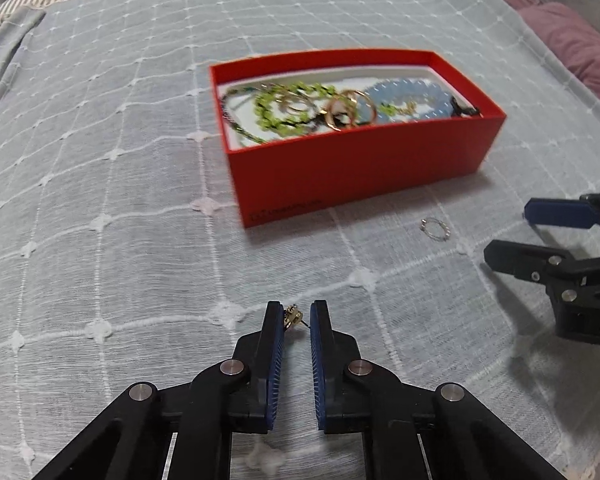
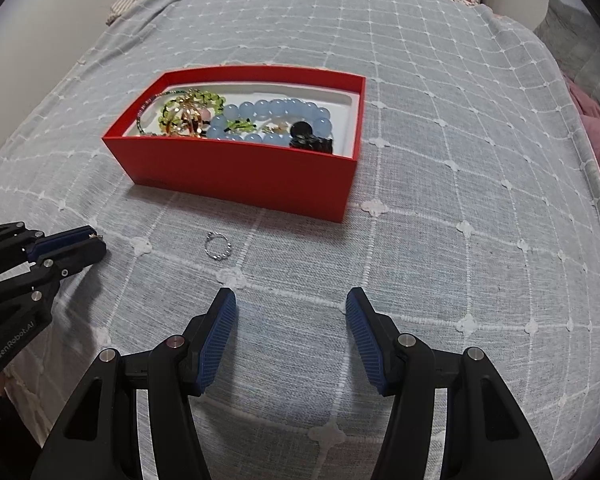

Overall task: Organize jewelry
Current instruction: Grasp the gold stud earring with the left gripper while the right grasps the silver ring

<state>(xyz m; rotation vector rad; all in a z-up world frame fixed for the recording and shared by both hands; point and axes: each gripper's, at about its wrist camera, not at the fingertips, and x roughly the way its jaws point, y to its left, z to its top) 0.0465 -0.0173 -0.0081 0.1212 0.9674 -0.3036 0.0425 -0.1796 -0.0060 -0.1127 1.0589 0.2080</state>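
Lying on a grey bedspread [image 2: 440, 216] with a white grid pattern, an open red box [image 2: 240, 176] is seen in the upper middle of the right wrist view and just above centre in the left wrist view [image 1: 356, 168]. The box has a white lining and is filled with jewelry: a blue bead bracelet [image 2: 276, 114] toward the right side, a green bead bracelet [image 1: 288, 108] toward the left, gold rings [image 1: 346, 110] in between, and a dark piece [image 2: 310, 140] near the right end.

Outside the box, a small silver ring [image 2: 219, 246] is seen lying on the bedspread just below the front wall of the box, left of centre in the right wrist view and right of centre in the left wrist view [image 1: 435, 230].

At the bottom of the left wrist view, the left gripper [image 1: 296, 316] is shown with its fingers narrowed around a small gold earring [image 1: 291, 316]; the earring is pressed against the left blue pad, and its thin post reaches to the right pad. In the right wrist view the same gripper [image 2: 96, 240] is seen at the left edge, with the gold piece at its tip.

The right gripper [image 2: 290, 300] is shown at the bottom of its own view with its fingers spread wide and nothing held between them, above bare bedspread.
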